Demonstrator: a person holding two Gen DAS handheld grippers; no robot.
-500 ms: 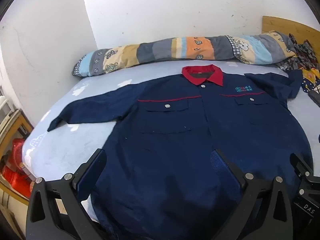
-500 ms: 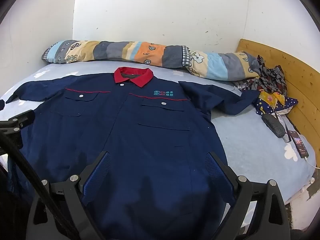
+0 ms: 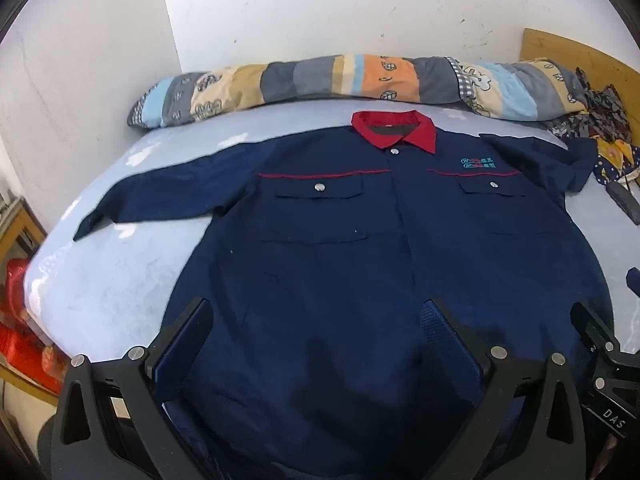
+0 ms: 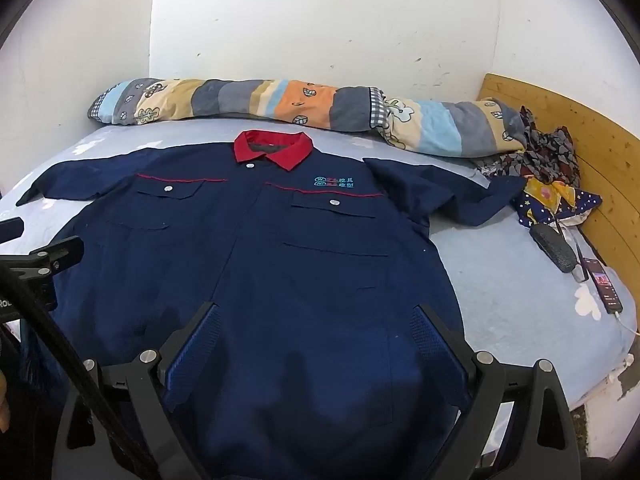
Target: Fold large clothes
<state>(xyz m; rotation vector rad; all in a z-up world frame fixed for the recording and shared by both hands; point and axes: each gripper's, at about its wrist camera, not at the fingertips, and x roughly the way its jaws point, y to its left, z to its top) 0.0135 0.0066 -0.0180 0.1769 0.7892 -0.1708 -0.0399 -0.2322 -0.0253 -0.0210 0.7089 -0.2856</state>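
A large navy work shirt with a red collar lies flat, front up, on a pale blue bed, both sleeves spread outward. My left gripper hangs open above the shirt's lower left part, nothing between its blue pads. My right gripper is open too, above the lower right part of the shirt. In the left wrist view the right gripper's black frame shows at the right edge. In the right wrist view part of the left gripper shows at the left edge.
A long rolled patchwork quilt lies along the wall behind the shirt. Crumpled patterned clothes, a dark brush-like object and a phone lie by the wooden headboard. Red objects sit beside the bed's left edge.
Both views have shifted slightly, and the shirt sits a little lower in the right wrist view. The shirt itself has not moved and both grippers stay open.
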